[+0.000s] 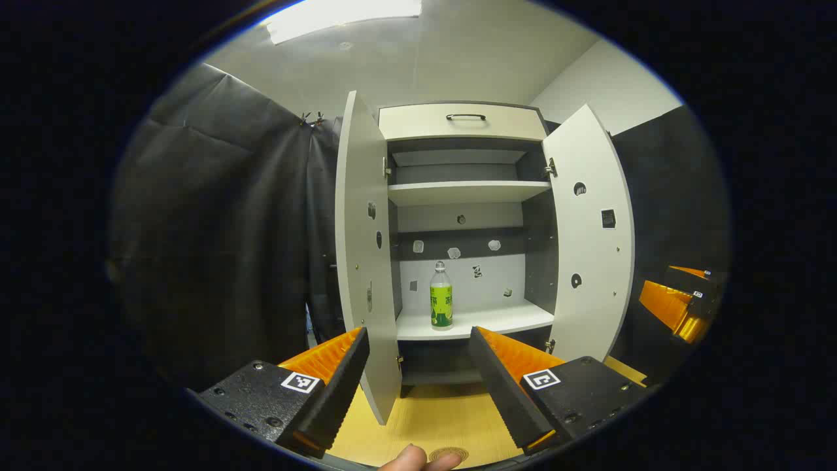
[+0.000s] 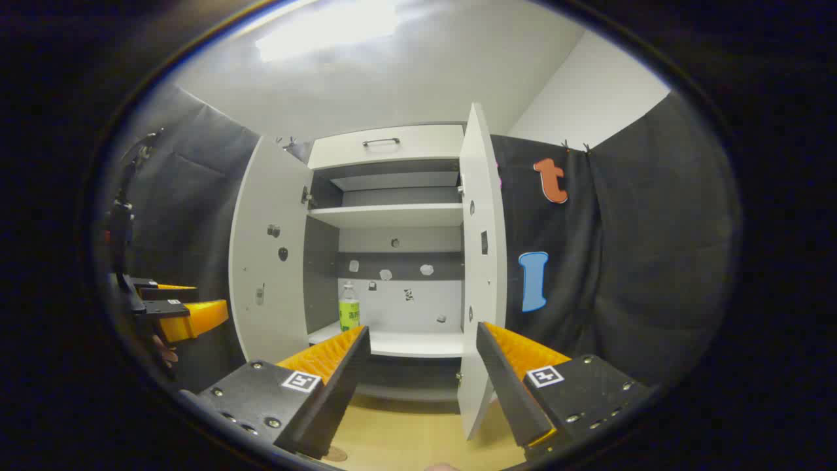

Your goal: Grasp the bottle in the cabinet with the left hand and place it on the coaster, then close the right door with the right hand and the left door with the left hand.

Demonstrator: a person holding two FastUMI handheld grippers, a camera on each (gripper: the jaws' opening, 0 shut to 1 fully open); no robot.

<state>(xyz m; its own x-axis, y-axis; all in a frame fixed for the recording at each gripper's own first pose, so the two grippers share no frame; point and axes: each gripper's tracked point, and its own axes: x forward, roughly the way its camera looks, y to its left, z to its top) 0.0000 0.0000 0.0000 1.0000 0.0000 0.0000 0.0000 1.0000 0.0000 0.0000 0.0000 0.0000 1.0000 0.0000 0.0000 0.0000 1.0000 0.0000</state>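
Note:
A clear bottle (image 1: 441, 296) with a green label stands upright on the cabinet's lower shelf (image 1: 497, 319), also seen as the bottle (image 2: 348, 307) in the right gripper view. Both white doors stand wide open: left door (image 1: 359, 248), right door (image 1: 588, 229). My left gripper (image 1: 418, 332) is open and empty, well short of the cabinet, aimed at the bottle. A round brown coaster (image 1: 448, 453) lies on the wooden tabletop just below it. My right gripper (image 2: 422, 328) is open and empty, facing the right door's edge (image 2: 482, 261).
The cabinet has an empty upper shelf (image 1: 467, 191) and a top drawer (image 1: 464, 121) with a dark handle. Black cloth walls flank it on both sides. The light wooden tabletop (image 1: 425, 418) runs up to the cabinet base. A fingertip (image 1: 418, 460) shows at the bottom edge.

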